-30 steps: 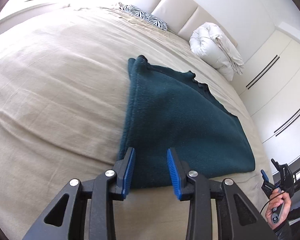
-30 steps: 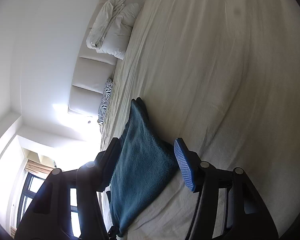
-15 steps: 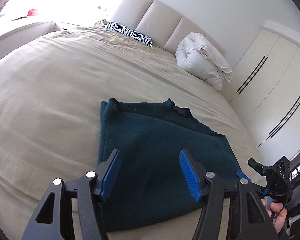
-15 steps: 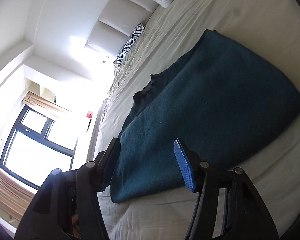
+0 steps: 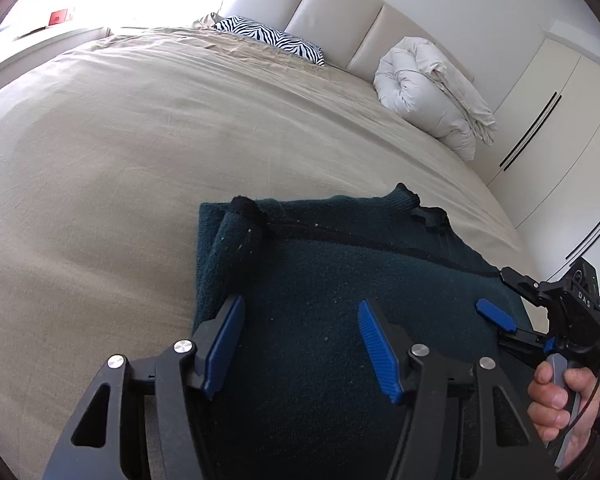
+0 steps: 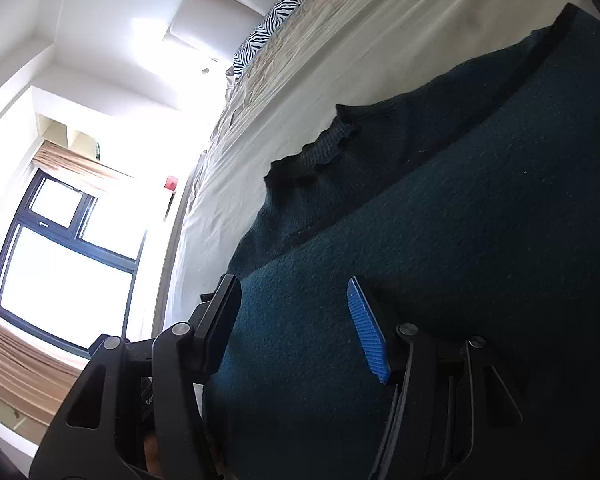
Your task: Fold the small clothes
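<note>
A dark teal knitted garment lies folded flat on the beige bed. A sleeve is folded over its far left corner. My left gripper is open and empty, low over the garment's near left part. My right gripper is open and empty, close over the garment near its left edge. The right gripper also shows in the left wrist view, held in a hand at the garment's right edge.
A zebra-print pillow and a rolled white duvet lie at the padded headboard. White wardrobe doors stand to the right of the bed. A window is on the bed's far side.
Both grippers have come closer to the garment and lower over it. The left gripper's jaws have opened wider. The garment has not moved.
</note>
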Motion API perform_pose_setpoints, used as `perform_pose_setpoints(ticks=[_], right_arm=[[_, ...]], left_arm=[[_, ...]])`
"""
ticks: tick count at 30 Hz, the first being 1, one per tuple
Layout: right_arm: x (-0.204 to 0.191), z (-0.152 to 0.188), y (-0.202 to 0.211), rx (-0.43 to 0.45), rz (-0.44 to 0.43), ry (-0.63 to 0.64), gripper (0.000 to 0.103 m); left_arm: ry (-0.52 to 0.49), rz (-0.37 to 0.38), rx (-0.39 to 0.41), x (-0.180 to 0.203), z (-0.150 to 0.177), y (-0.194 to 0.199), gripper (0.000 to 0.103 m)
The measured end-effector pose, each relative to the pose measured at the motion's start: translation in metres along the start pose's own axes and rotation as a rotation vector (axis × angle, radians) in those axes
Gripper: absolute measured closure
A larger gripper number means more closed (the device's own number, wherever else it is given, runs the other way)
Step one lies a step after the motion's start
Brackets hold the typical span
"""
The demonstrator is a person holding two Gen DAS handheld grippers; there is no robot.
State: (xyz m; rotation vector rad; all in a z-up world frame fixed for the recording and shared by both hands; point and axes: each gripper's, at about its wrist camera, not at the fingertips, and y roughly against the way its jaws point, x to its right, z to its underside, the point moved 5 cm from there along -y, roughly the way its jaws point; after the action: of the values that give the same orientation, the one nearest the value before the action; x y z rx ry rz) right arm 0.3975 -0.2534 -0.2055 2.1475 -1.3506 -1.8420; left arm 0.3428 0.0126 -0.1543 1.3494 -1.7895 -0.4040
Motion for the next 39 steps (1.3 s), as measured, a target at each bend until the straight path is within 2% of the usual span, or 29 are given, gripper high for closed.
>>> perform_pose_setpoints(ticks=[2,4,6,7,9,12,14,15,16,19,22,26,29,32,34,36,39], right_arm=[[0.026,-0.017,0.017,0.044,-0.033,-0.054,0.051],[0.047,-0.033,0.041,0.116,-0.047,-0.106,0.052],[0.068,-0.046,0.069,0.196,-0.001,-0.168,0.049],[0.076,-0.049,0.084,0.228,0.031,-0.191,0.049],[0.076,-0.047,0.107,0.261,0.029,-0.179,0.047],[0.058,-0.027,0.117,0.207,0.025,-0.091,0.047],[0.043,-0.008,0.109,0.141,-0.002,-0.04,0.047],[0.036,0.001,0.105,0.107,-0.012,-0.023,0.047],[0.029,0.008,0.097,0.079,-0.022,-0.014,0.047],[0.009,0.025,0.074,0.003,-0.058,0.011,0.047],[-0.008,0.04,0.051,-0.062,-0.055,0.03,0.047],[-0.022,0.053,0.04,-0.109,-0.084,0.025,0.047],[-0.03,0.056,0.03,-0.132,-0.093,0.026,0.047],[-0.036,0.056,0.02,-0.153,-0.105,0.015,0.047],[-0.038,0.057,0.014,-0.167,-0.109,0.008,0.047],[-0.043,0.057,0.002,-0.187,-0.114,0.01,0.047],[-0.052,0.06,-0.016,-0.226,-0.121,0.024,0.047]], left_arm=[[0.009,0.022,-0.001,-0.003,-0.001,0.001,0.041],[0.059,0.054,0.006,-0.01,-0.004,0.006,0.045],[0.109,0.054,0.039,-0.017,-0.007,0.022,0.045],[0.124,0.029,0.066,-0.02,-0.008,0.034,0.036],[0.149,-0.015,0.11,-0.028,-0.004,0.056,0.019],[0.193,0.003,0.058,-0.036,0.007,0.066,0.018],[0.229,0.048,0.009,-0.04,0.017,0.066,0.023],[0.242,0.064,-0.02,-0.04,0.022,0.064,0.031],[0.259,0.085,-0.046,-0.042,0.027,0.062,0.035],[0.318,0.154,-0.116,-0.043,0.034,0.055,0.039],[0.354,0.201,-0.174,-0.041,0.035,0.052,0.039],[0.376,0.256,-0.276,-0.035,0.043,0.043,0.038],[0.415,0.274,-0.303,-0.034,0.045,0.041,0.038],[0.468,0.301,-0.314,-0.037,0.046,0.039,0.049],[0.461,0.305,-0.344,-0.034,0.049,0.033,0.073],[0.449,0.311,-0.365,-0.03,0.052,0.028,0.085],[0.468,0.334,-0.347,-0.034,0.055,0.029,0.087]])
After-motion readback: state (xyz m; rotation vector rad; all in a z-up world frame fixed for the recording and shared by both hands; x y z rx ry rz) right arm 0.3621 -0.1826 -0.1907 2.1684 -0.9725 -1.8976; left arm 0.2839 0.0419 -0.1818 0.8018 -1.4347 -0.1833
